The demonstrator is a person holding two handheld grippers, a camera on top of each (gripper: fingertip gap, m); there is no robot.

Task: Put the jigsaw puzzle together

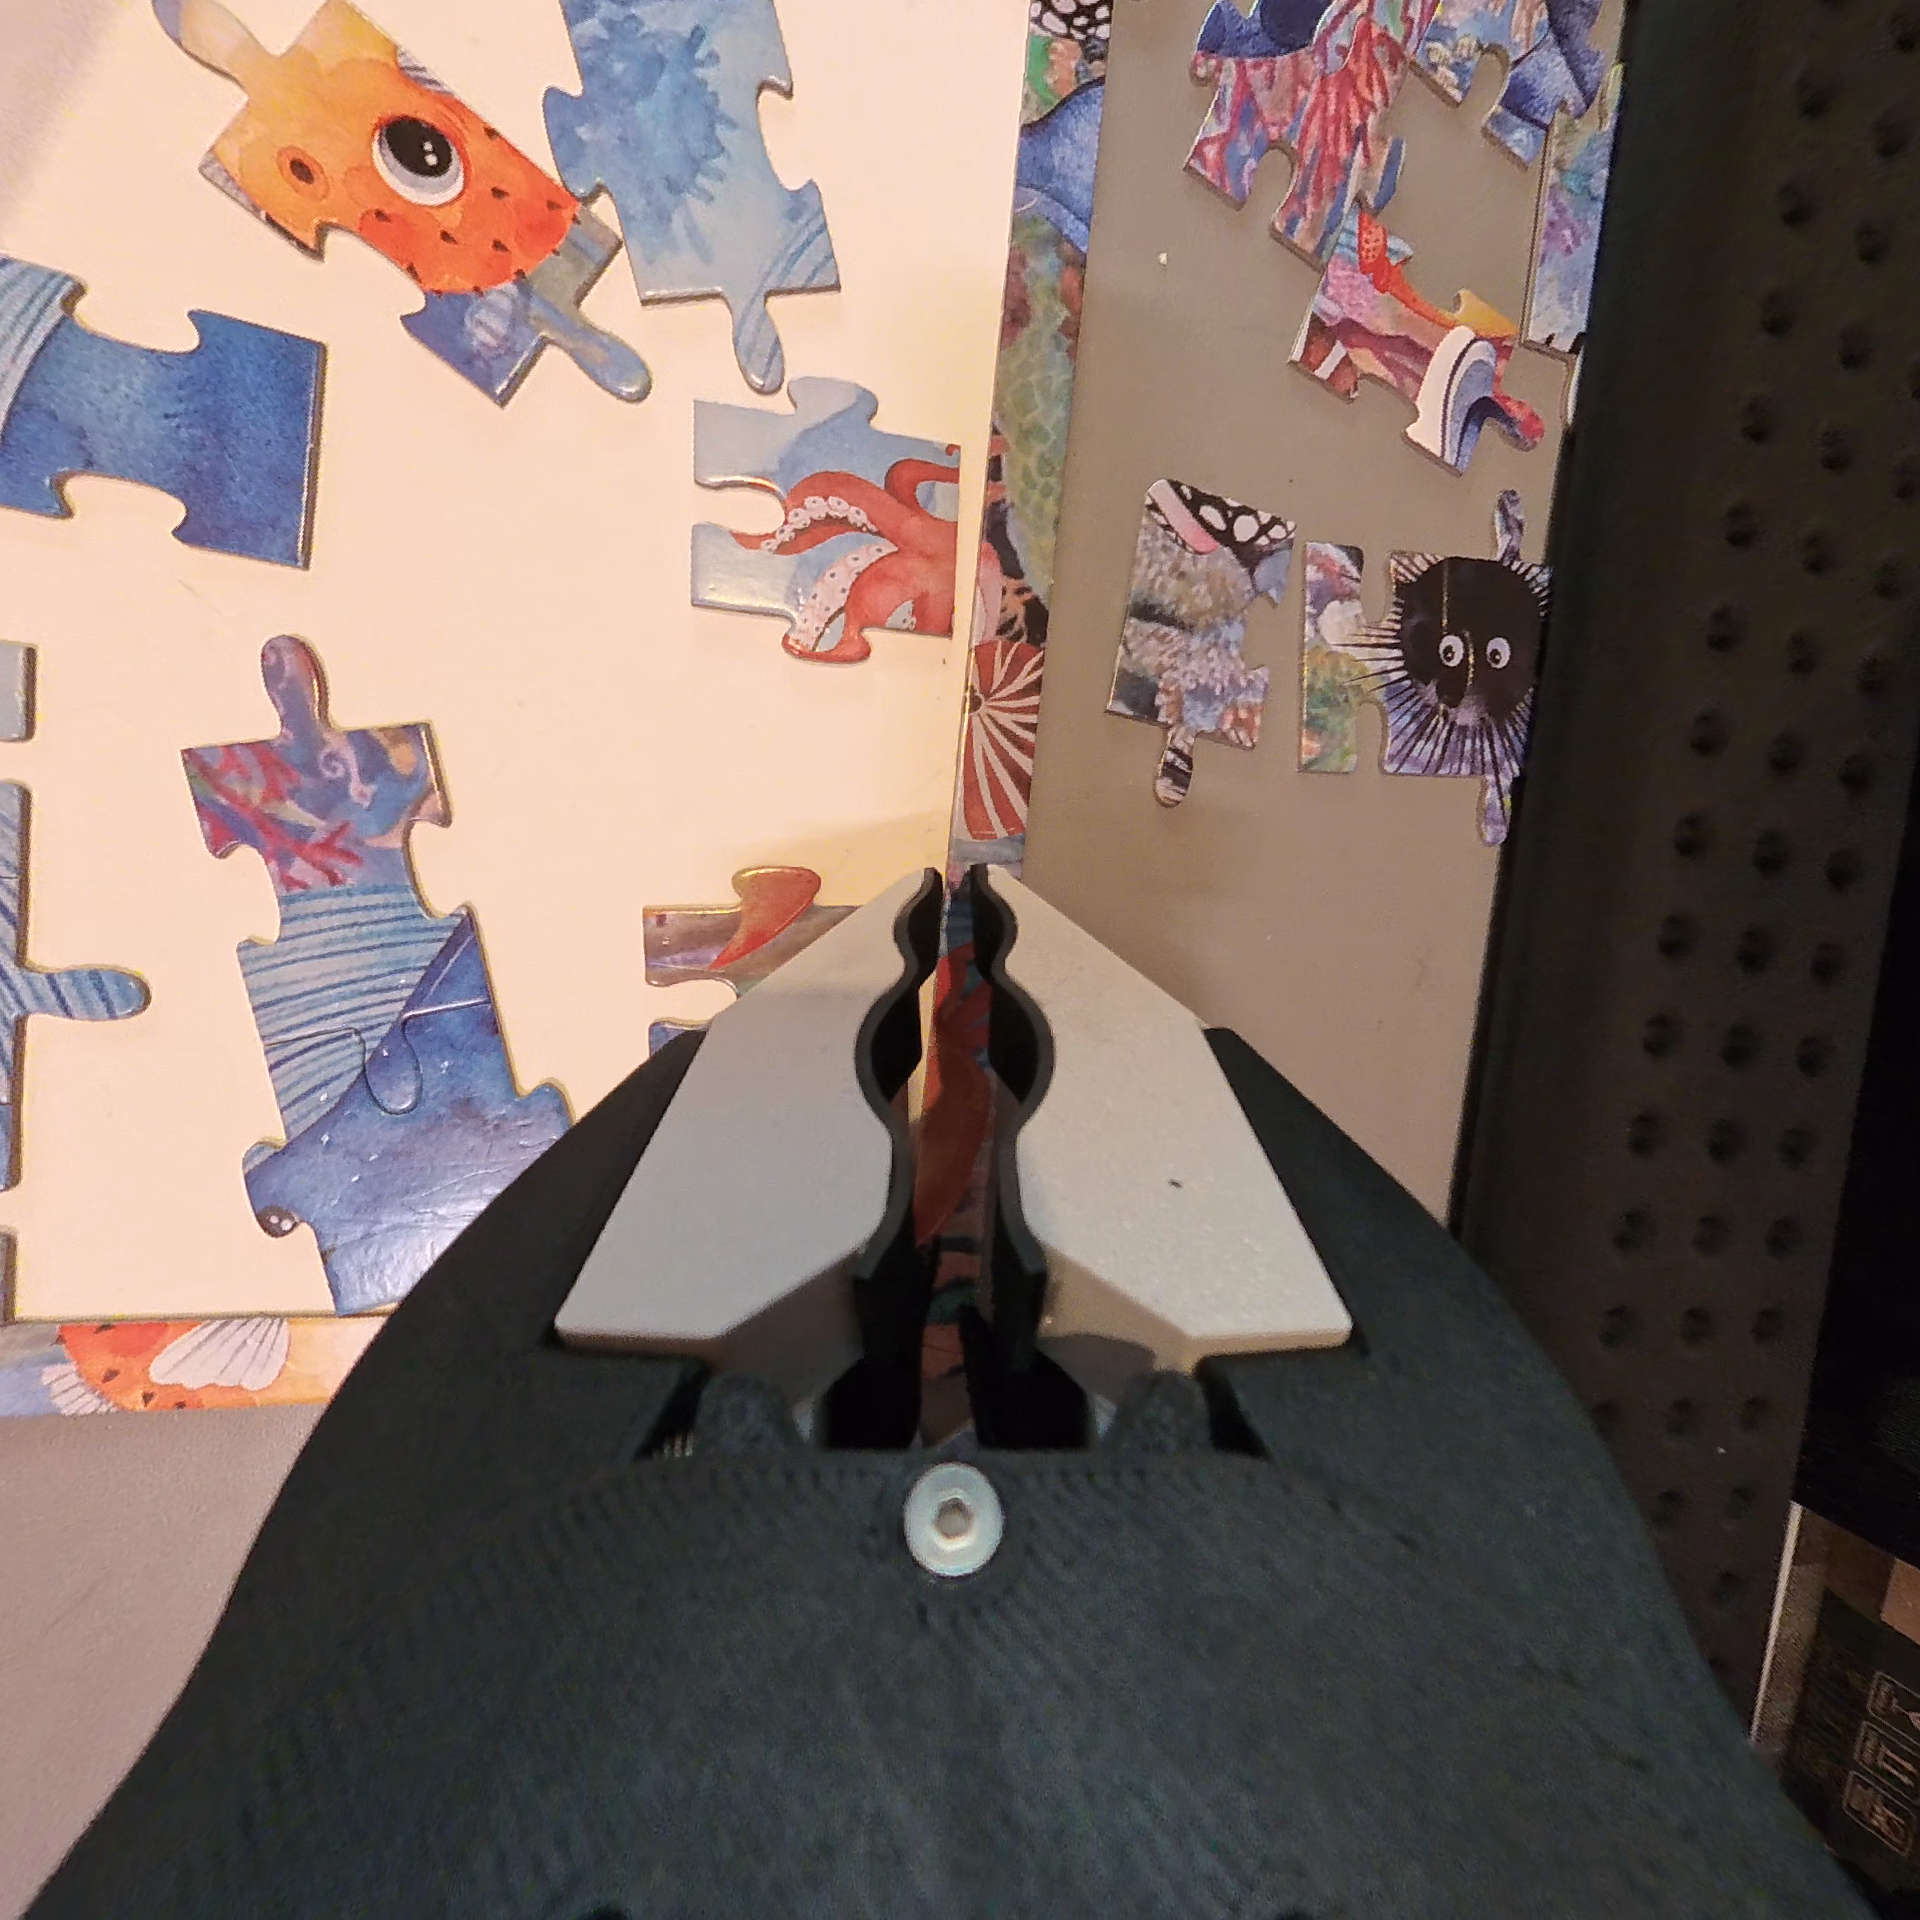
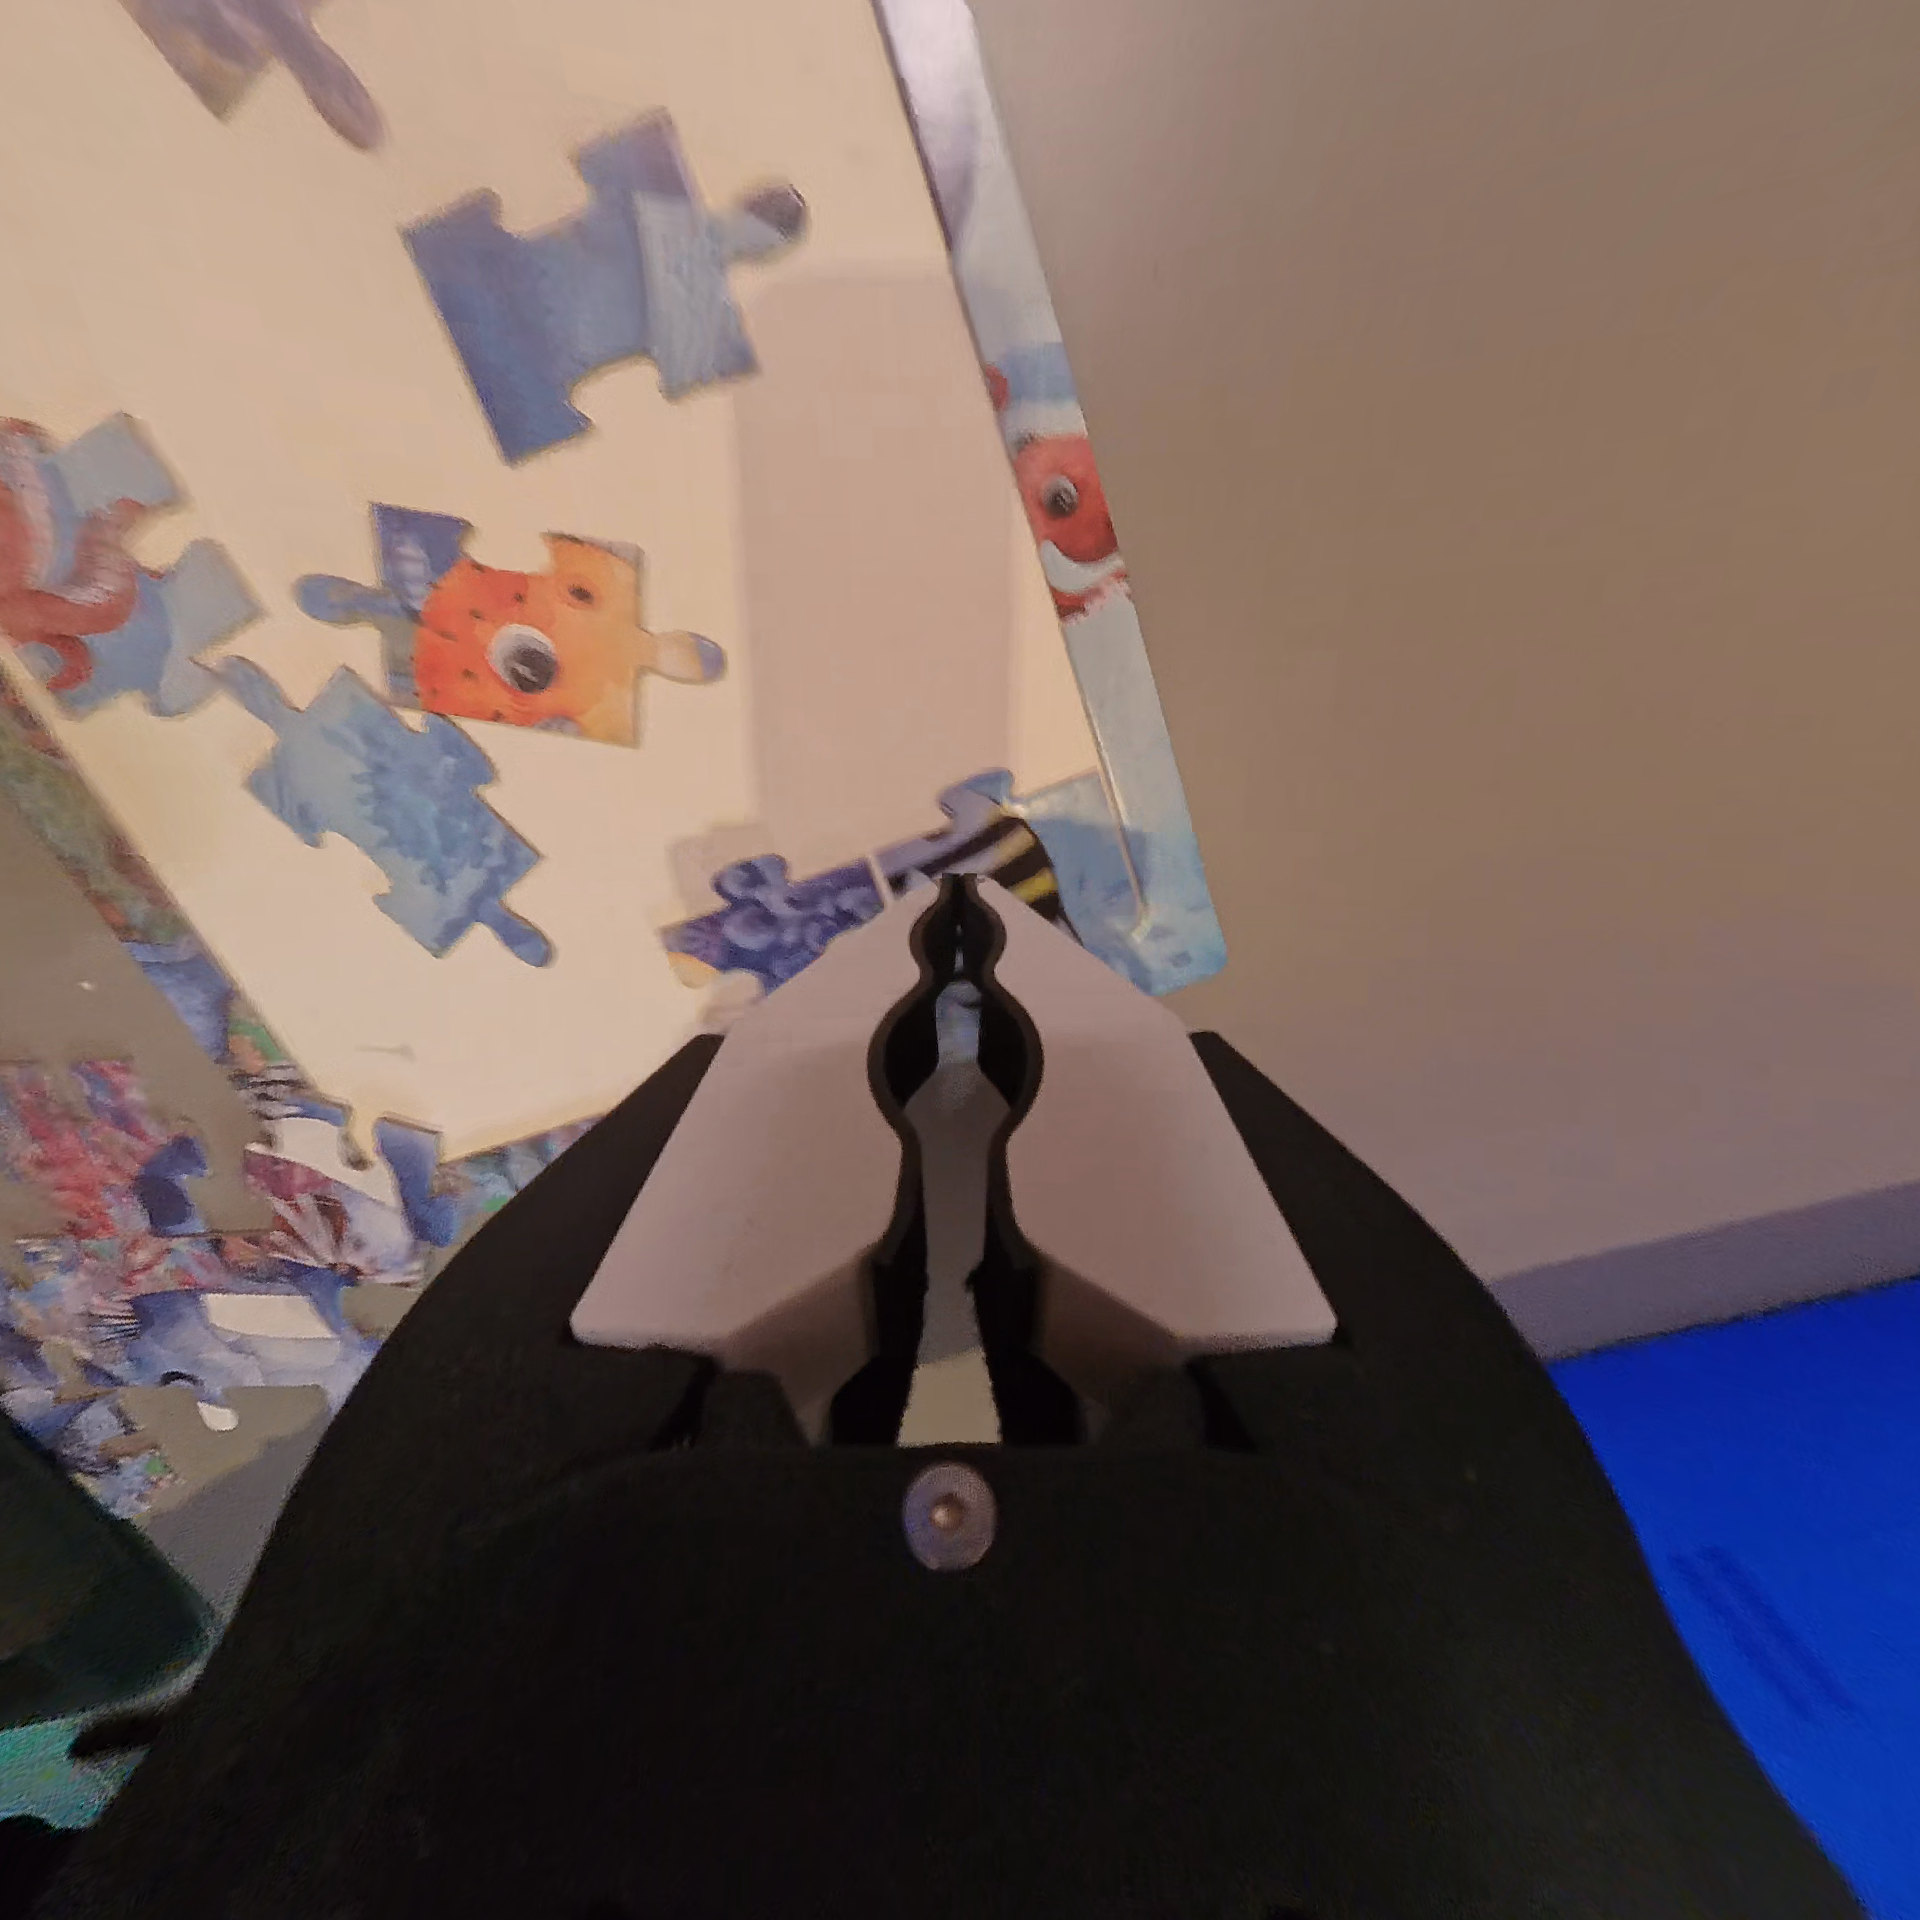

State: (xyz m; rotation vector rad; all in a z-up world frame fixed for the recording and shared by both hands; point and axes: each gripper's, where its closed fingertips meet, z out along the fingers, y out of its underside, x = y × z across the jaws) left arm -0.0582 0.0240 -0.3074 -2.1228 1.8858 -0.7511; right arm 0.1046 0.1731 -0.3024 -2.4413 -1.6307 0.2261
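Note:
The puzzle tray point(image 1: 499, 644) is cream with a colourful picture border point(image 1: 1023, 416). Loose pieces lie in it: an orange fish piece point(image 1: 395, 177), a light blue piece point(image 1: 696, 177), an octopus piece point(image 1: 842, 540) and a joined blue group point(image 1: 384, 1039). My left gripper point(image 1: 956, 883) is almost closed with nothing visible in it, right over the border near the tray's corner. My right gripper point(image 2: 961, 883) is shut and empty. Its tips are at a striped-fish piece point(image 2: 1013, 847) that sits in the tray's corner beside a dark blue piece point(image 2: 779, 914).
Several loose pieces lie outside the tray on the grey table, among them a sea urchin piece point(image 1: 1455, 675) and coral pieces point(image 1: 1351, 156). A black perforated panel point(image 1: 1745, 727) stands to the right. In the right wrist view there is bare table point(image 2: 1455, 623) and a blue surface point(image 2: 1766, 1507).

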